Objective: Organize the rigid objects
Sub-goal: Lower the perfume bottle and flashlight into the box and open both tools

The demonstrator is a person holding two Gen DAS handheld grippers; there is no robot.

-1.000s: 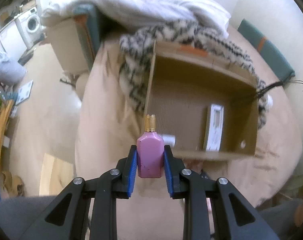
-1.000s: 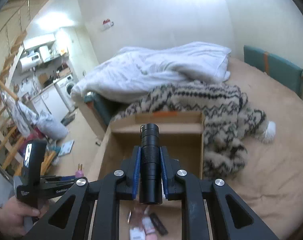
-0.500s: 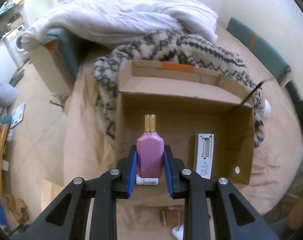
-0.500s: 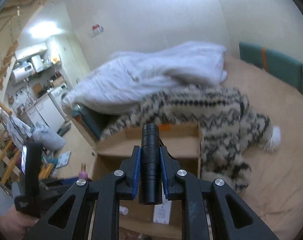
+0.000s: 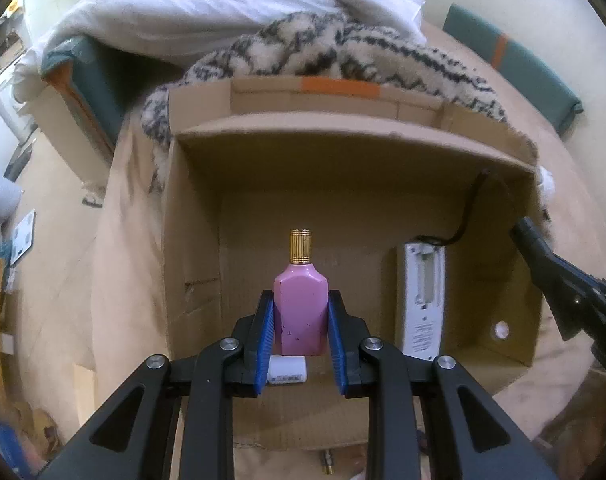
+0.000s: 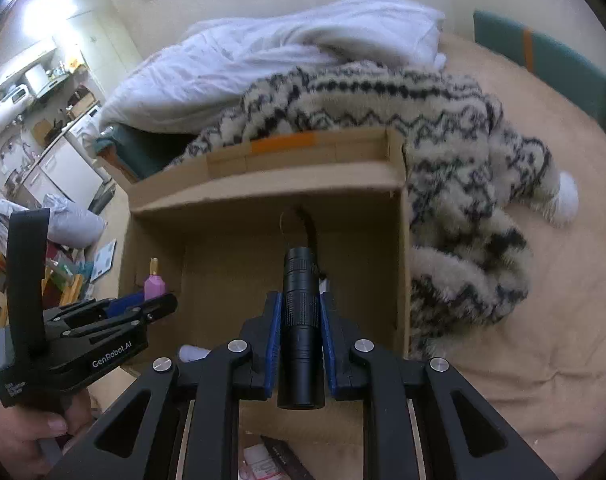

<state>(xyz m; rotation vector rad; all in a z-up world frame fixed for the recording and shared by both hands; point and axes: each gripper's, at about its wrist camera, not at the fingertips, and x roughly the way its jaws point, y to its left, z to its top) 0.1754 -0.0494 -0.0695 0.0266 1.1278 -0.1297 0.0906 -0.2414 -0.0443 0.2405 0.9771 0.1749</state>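
Gripping the pink bottle (image 5: 300, 312) by its flat sides, my left gripper (image 5: 300, 328) holds it upright, gold cap toward twelve o'clock, above the open cardboard box (image 5: 191, 248), nearer the box's left wall. To set it down well, I judge I should lower it straight, keep it vertical, and spread the blue pads only once its base sits on the box floor; a tall narrow bottle will likely tip if I let go early. Directly under my fingers at six o'clock lies a small white block (image 5: 286, 369), so I would place the bottle a little forward of it, toward twelve.

At about three o'clock from the bottle, a white remote (image 5: 421, 300) lies face down along the right side of the floor, with a black cord (image 5: 469, 208) curling behind it.

My right gripper (image 6: 301, 344) is clamped on a black flashlight (image 6: 301, 320), its lens end pointing toward twelve, over the box's right half. It needs a lying spot between bottle and remote, I think, since a round barrel may roll. In this view the left tool sits at nine o'clock, close enough that both descending together risks a bump.

A patterned fleece blanket (image 6: 443, 128) crowds the far and right box walls, and a white duvet (image 6: 287, 52) is heaped beyond.
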